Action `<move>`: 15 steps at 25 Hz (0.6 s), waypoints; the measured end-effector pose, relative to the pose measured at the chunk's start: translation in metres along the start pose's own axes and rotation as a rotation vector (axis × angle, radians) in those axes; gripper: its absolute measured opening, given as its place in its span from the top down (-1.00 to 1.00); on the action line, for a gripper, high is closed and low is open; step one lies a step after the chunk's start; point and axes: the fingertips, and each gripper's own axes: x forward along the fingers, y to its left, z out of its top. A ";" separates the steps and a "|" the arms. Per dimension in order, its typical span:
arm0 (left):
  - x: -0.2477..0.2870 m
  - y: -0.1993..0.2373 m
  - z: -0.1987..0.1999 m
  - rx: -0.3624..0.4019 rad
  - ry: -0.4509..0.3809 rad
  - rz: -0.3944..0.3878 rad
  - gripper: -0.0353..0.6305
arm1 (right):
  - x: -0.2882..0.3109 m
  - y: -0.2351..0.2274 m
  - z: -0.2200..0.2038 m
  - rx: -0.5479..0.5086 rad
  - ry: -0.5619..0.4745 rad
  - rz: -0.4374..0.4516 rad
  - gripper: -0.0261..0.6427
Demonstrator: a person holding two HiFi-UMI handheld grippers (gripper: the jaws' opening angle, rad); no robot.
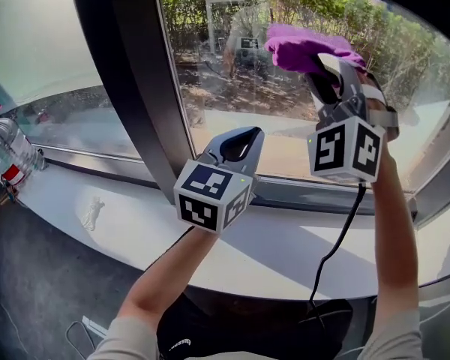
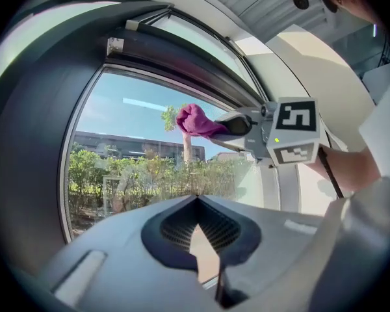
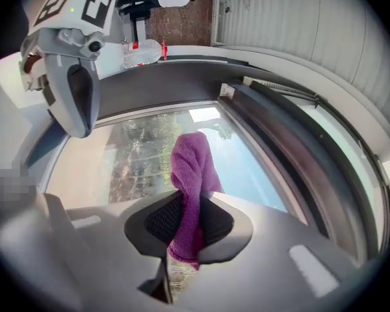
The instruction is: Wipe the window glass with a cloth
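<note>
Right gripper (image 3: 190, 203) clamps one purple cloth (image 3: 190, 164) and holds it up at the window glass (image 1: 232, 96); whether cloth meets pane cannot be told.

The fluffy terry cloth bunches above the closed jaws, its tail pinched between ribbed black pads. The left gripper (image 2: 196, 207), jaws together and empty, hangs lower, over the smooth white sill (image 1: 135, 227). A dark curved frame (image 1: 146, 81) borders the pane, with a green hedge (image 1: 210, 6) outside. Two grippers, one cloth, one clear plastic bottle (image 1: 7, 152) at the sill's far left.
</note>
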 end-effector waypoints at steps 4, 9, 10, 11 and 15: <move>-0.001 0.002 -0.033 -0.019 0.053 0.017 0.89 | -0.013 0.085 -0.023 0.047 0.018 0.114 0.68; -0.001 -0.001 -0.090 -0.051 0.146 0.028 0.89 | -0.026 0.178 -0.047 0.114 0.062 0.269 0.68; -0.001 -0.001 -0.102 -0.060 0.165 0.025 0.89 | -0.028 0.196 -0.051 0.129 0.073 0.302 0.68; 0.000 -0.001 -0.112 -0.068 0.181 0.021 0.89 | -0.030 0.213 -0.055 0.145 0.081 0.329 0.68; 0.004 -0.006 -0.142 -0.090 0.227 -0.002 0.89 | -0.038 0.265 -0.066 0.189 0.110 0.419 0.68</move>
